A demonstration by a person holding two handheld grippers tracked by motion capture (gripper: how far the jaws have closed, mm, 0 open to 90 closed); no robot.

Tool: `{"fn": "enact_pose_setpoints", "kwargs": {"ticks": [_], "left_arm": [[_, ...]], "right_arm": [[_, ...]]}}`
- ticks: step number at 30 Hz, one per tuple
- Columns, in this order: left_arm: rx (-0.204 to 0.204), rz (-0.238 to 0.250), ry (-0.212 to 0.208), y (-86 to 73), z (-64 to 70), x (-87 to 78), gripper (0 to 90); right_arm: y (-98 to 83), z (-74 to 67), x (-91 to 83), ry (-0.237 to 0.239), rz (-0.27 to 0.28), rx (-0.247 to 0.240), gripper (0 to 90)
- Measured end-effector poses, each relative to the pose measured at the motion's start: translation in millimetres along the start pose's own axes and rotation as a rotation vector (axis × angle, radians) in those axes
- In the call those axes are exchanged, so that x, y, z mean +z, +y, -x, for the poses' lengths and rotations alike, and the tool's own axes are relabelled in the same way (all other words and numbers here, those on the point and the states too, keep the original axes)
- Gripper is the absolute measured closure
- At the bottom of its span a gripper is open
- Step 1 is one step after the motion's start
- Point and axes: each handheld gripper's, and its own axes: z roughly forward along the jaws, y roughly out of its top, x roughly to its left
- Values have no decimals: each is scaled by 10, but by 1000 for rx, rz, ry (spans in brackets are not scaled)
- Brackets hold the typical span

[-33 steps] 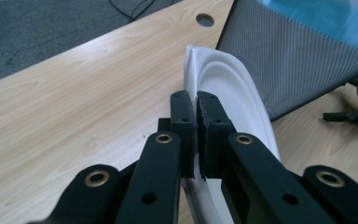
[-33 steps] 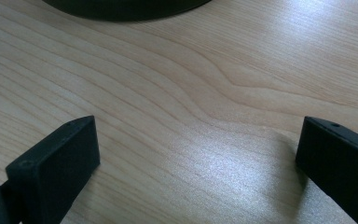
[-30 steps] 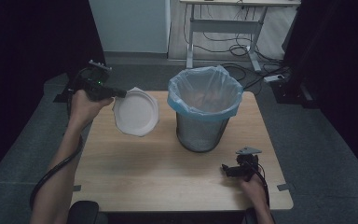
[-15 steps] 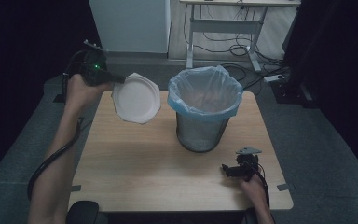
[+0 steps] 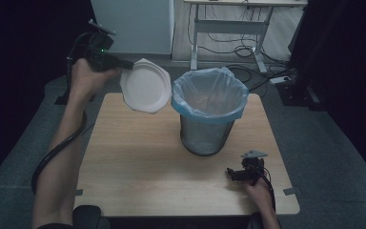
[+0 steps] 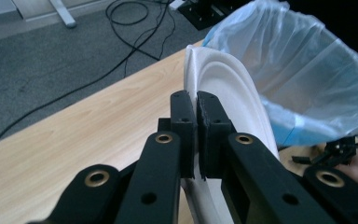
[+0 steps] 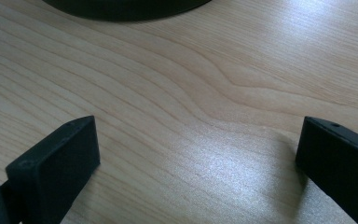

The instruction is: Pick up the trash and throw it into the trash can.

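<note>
A white paper plate point(image 5: 145, 86) is pinched by its rim between the closed jaws of the left gripper point(image 5: 124, 63) and is held in the air at the upper left of the high view, tilted almost on edge, just beside the blue-lined rim of the wire bin point(image 5: 208, 112). In the left gripper view the plate point(image 6: 233, 93) is seen clamped between the 2 pads, with the bin's bag point(image 6: 307, 74) close behind it. The pick-up is judged done; the carry over the opening and the release into the bin are left. The right gripper point(image 5: 242, 173) rests at the lower right on the table point(image 5: 138, 162), its jaws spread wide with nothing between them.
</note>
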Motion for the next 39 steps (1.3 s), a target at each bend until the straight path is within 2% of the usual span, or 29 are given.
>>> {"fn": "enact_pose_setpoints", "kwargs": {"ticks": [11,20,28,39], "left_arm": [[46,15,10,374,323,178,864],[75,31,7,559,562,504,864],[105,45,-8,626,771,872,864],[163,29,-15,590,1018,1367,863]], "right_arm": [[0,0,0,0,0,0,0],[0,0,0,0,0,0,0],[5,-17,5,10,0,-11,0],[8,-32,8,18,0,-21,0]]}}
